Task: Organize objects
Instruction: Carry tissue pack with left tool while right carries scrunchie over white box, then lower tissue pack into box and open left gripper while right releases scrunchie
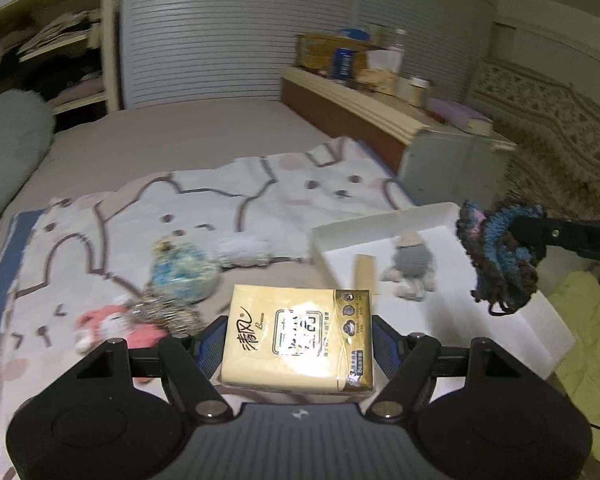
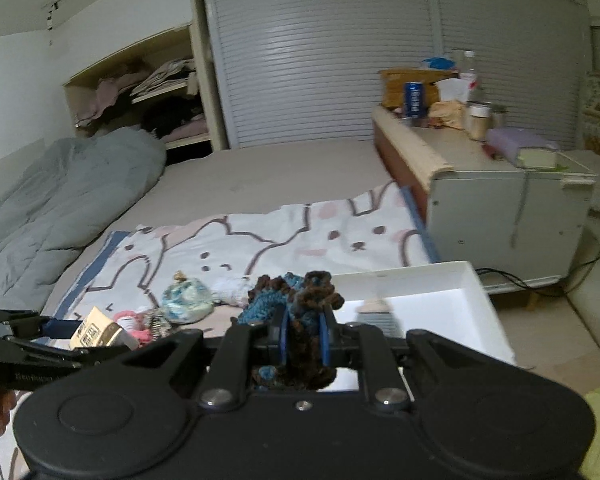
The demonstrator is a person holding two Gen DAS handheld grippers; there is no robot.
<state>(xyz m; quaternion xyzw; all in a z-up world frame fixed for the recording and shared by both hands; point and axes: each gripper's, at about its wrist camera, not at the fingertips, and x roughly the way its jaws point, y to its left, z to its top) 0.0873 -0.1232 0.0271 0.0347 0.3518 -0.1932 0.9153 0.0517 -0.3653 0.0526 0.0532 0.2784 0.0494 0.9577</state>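
Left wrist view: the left gripper point(image 1: 298, 336) clamps a flat yellow paper tissue pack point(image 1: 298, 338) across its short width, the pack's long axis running forward along the fingers. The open white rectangular box point(image 1: 384, 232), the landmark here, lies ahead and to the right of this claw on the bed. Inside it sit a small grey knitted doll point(image 1: 412, 260) and a slim tan stick-like piece point(image 1: 366, 272). Left of the box, on the rabbit-print blanket point(image 1: 228, 196), lie a blue-and-white mottled pouch point(image 1: 184, 272) and a pink soft toy point(image 1: 116, 324). The right gripper's arm enters from the right edge, holding a blue-and-brown crocheted piece point(image 1: 500, 256) over the box's right side.

Right wrist view: the right gripper point(image 2: 304, 338) is fully closed on the crocheted piece point(image 2: 296, 296), which bunches between and above the fingers. The box point(image 2: 440, 280) lies just ahead and slightly right. The left gripper point(image 2: 50, 330), with the tissue pack point(image 2: 96, 330), is left of the box.

Judged from this, the right claw is nearer the box; its release needs only a short forward move, while the left must swing right.
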